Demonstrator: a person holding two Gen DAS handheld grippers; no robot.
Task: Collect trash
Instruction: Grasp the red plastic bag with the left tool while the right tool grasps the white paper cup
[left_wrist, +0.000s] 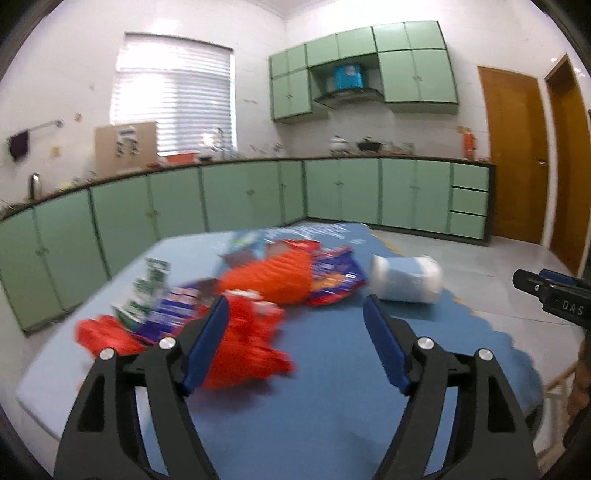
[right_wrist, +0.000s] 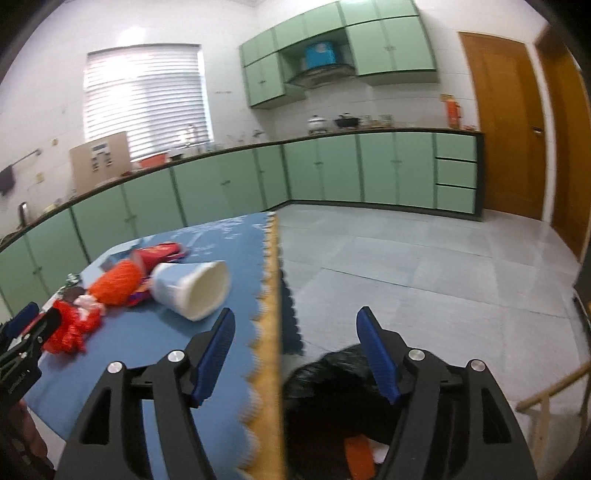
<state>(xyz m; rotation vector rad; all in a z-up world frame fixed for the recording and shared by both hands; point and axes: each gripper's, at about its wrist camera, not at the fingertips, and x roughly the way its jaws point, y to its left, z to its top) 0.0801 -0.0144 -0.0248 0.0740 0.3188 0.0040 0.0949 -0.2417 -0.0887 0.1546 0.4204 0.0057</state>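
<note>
A pile of trash lies on the blue table cover (left_wrist: 332, 387): a crumpled red wrapper (left_wrist: 255, 343), an orange ribbed piece (left_wrist: 273, 275), a purple snack wrapper (left_wrist: 332, 277), a green-white carton (left_wrist: 147, 291) and a paper cup (left_wrist: 406, 278) on its side. My left gripper (left_wrist: 295, 314) is open and empty, just above the red wrapper. My right gripper (right_wrist: 295, 328) is open and empty, past the table's right edge, above a black trash bag (right_wrist: 332, 398). The cup (right_wrist: 192, 290) lies left of it.
The table cover's scalloped right edge (right_wrist: 271, 295) drops to a grey tiled floor (right_wrist: 424, 266). Green cabinets (left_wrist: 240, 195) line the far walls. A wooden door (left_wrist: 513, 155) is at the right. The right gripper shows at the left view's right edge (left_wrist: 550, 295).
</note>
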